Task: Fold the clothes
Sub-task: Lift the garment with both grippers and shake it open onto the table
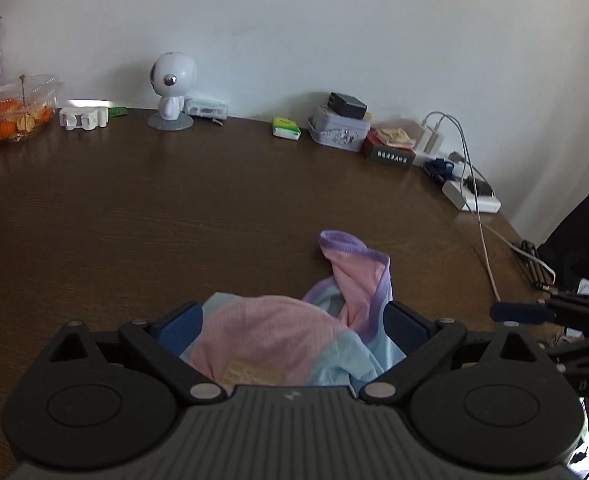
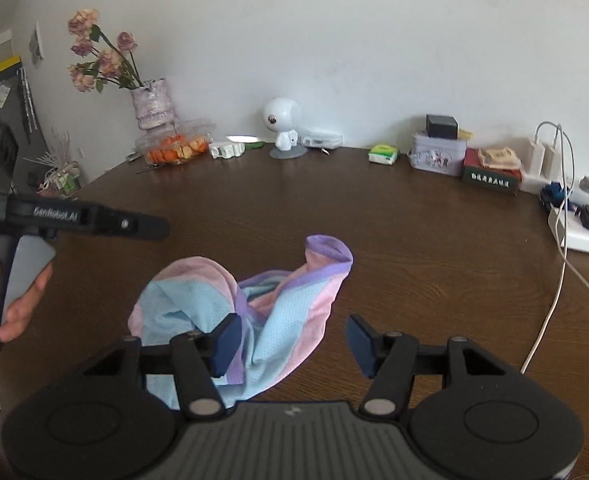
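Pastel garment point(image 2: 254, 312) crumpled on surface point(image 2: 414, 240), no fold done. Left claw point(image 1: 290, 320) wide, right claw point(image 2: 294, 340) half-open; neither gripping.

"genrobot.ai" on the left claw point(image 2: 150, 227) arm; "das" on the right claw point(image 1: 522, 314).

The garment's point(image 1: 294, 344) near end is hidden behind the left claw point(image 1: 294, 324); its label print seems blurred.

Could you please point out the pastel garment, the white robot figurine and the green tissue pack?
pastel garment point(image 2: 294, 320), right wrist view, blue mesh panel.
white robot figurine point(image 2: 282, 118), right wrist view, its round head.
green tissue pack point(image 1: 285, 126), left wrist view, top face.
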A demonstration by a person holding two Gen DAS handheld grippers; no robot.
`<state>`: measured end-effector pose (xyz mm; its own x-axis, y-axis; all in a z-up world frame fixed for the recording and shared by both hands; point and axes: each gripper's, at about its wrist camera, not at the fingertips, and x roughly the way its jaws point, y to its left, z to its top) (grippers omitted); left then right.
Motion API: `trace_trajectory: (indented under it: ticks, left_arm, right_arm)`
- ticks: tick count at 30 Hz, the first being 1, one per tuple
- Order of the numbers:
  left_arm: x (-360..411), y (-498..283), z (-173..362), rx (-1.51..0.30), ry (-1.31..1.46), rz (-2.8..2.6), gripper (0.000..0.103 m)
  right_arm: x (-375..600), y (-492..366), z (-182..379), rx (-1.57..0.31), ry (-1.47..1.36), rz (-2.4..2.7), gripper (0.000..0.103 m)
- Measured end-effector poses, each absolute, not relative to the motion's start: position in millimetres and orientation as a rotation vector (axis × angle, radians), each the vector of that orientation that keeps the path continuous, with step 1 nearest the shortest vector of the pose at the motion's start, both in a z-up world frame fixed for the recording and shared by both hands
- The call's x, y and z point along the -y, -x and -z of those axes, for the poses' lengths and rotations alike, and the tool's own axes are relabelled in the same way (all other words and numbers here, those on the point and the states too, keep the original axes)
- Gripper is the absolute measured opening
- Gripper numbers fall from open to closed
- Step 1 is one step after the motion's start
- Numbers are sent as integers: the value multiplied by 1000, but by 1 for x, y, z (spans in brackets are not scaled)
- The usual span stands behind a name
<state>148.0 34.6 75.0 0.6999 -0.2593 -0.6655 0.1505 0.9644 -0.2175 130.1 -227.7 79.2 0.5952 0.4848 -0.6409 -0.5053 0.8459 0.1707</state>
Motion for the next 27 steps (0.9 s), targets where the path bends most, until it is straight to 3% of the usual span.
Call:
trace_trajectory:
  ticks: [3,8,9,11,12,13,17,22,25,27]
  left_arm:
    - [-29,-130,-67,-786,93,293,82]
    - [-20,-125,-53,-839,7,240,18]
    - [-22,-125,-52,-836,18,237,14]
    - [-33,-124,-57,-788,75,215,6]
    - [-40,-122,-63,-742,110,194,5]
    - [-49,-118,-73,-676,142,169,4]
    - [-90,-91,-115,-468,267,42,4]
    - [-131,-52,-160,-239,435,-20,3]
    - [-130,-38,-178,-224,399,-15,4]
    - [-125,-30,-178,-235,336,-71,18]
  right_arm:
    - [216,-141,-68,-736,-4,-572,57]
    - [194,-181,-46,-791,-74,-564,57]
    - [189,-189,-37,-811,-75,-549,55]
    - [179,-202,-21,-846,-69,-511,35]
    - [177,-205,-16,-847,-73,-475,4]
    - [177,-207,-10,-846,-80,-438,1]
    - [197,-184,-40,-678,-119,-363,1]
    - [238,-129,-127,-376,-199,-323,1]
    - [252,-106,-158,-286,-215,-326,1]
    - [257,-95,-163,-314,-202,-384,2]
